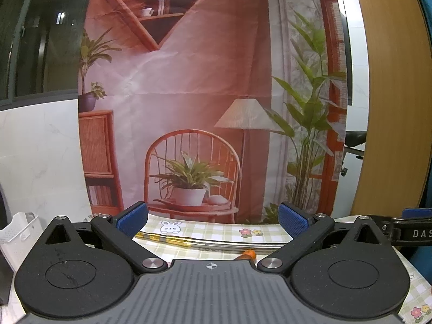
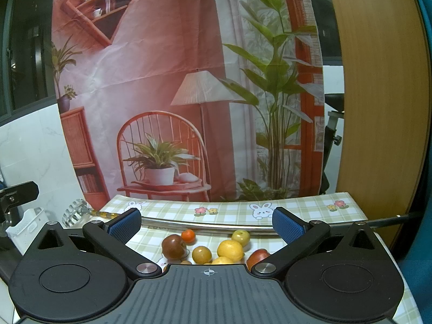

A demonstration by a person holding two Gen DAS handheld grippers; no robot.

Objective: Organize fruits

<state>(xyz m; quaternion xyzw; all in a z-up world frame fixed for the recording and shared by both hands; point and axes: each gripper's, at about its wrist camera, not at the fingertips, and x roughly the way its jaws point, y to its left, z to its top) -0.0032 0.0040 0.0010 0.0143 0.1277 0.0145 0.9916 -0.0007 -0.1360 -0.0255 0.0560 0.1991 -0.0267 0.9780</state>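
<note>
Several fruits lie loose on the checked tablecloth [image 2: 232,213] in the right wrist view: a dark red apple [image 2: 173,246], a small orange fruit [image 2: 188,235], a yellow lemon [image 2: 230,250], two yellowish round fruits [image 2: 201,254] [image 2: 240,237] and a red fruit [image 2: 257,257] partly hidden by the gripper body. My right gripper [image 2: 206,225] hangs open just behind and above them, holding nothing. My left gripper [image 1: 213,220] is open too, over the cloth, with only a bit of an orange fruit [image 1: 249,254] showing at its base.
A metal rod [image 2: 205,225] lies across the table behind the fruits. A printed backdrop [image 2: 175,94] hangs at the table's far edge. A white perforated basket [image 1: 19,232] stands at the left, and a wooden panel [image 2: 378,108] rises at the right.
</note>
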